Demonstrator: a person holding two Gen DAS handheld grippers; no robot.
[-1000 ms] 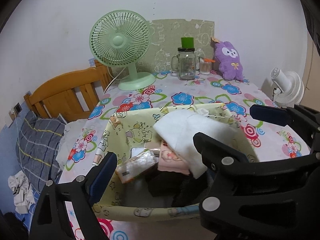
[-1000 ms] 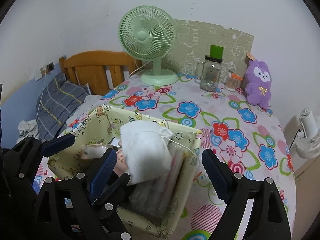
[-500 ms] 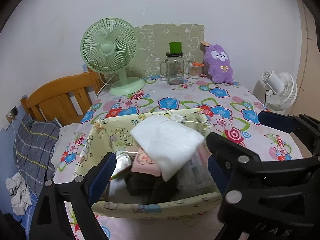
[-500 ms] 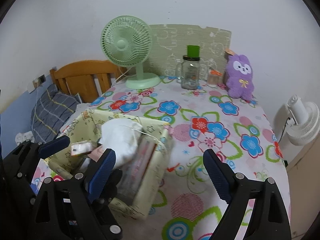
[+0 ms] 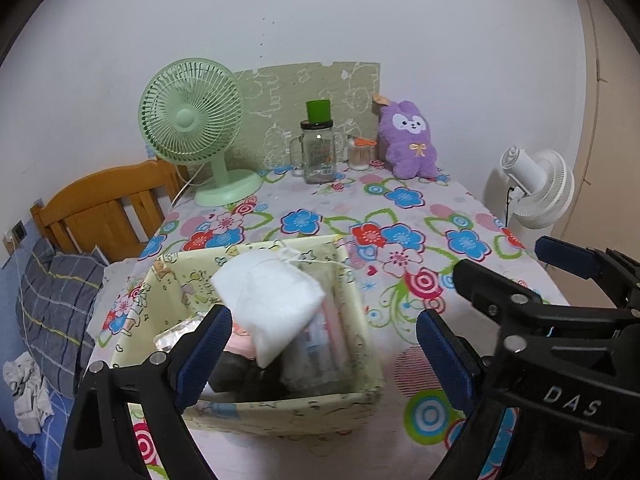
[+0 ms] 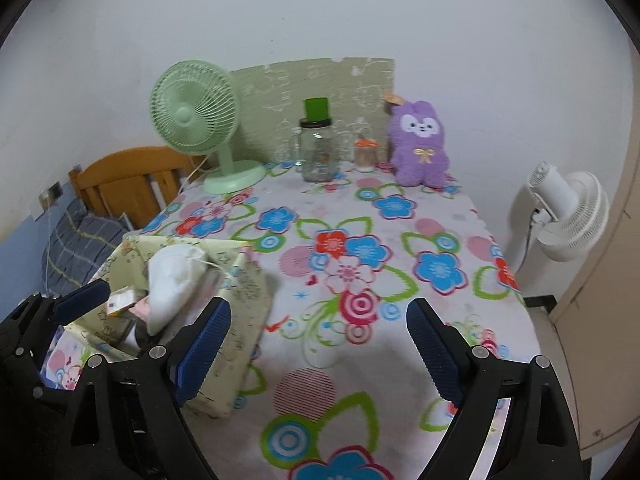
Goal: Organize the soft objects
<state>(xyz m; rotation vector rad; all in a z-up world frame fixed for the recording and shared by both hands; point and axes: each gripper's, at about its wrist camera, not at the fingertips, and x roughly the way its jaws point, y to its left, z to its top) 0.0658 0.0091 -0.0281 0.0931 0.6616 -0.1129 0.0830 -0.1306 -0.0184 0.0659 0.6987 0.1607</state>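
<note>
A pale yellow fabric box [image 5: 280,404] printed with small cartoon figures sits on the near left part of the surface [image 5: 400,232], which is covered by a cloth with bright flowers and rings. A white folded cloth [image 5: 272,304] lies on top of its contents, tilted and rising above the rim, with a thin string trailing from its upper corner; under it are a pink item, something dark and a clear plastic packet whose print is too blurred to read. The left claw [image 5: 320,354] is wide apart and empty, its left finger over the box and its right finger over the surface beside it. The right claw [image 6: 318,350] is also spread open and holds nothing, hovering over the surface just right of the box; in the left view its black body shows the letters "DAS". Along the far edge stand a green fan [image 5: 196,128], a glass jar [image 5: 318,152] with a green cup on its lid, a small jar and a purple plush toy [image 5: 408,140]. A white fan [image 5: 536,188] stands beyond the right edge, and a wooden headboard [image 5: 108,204] to the left.
</note>
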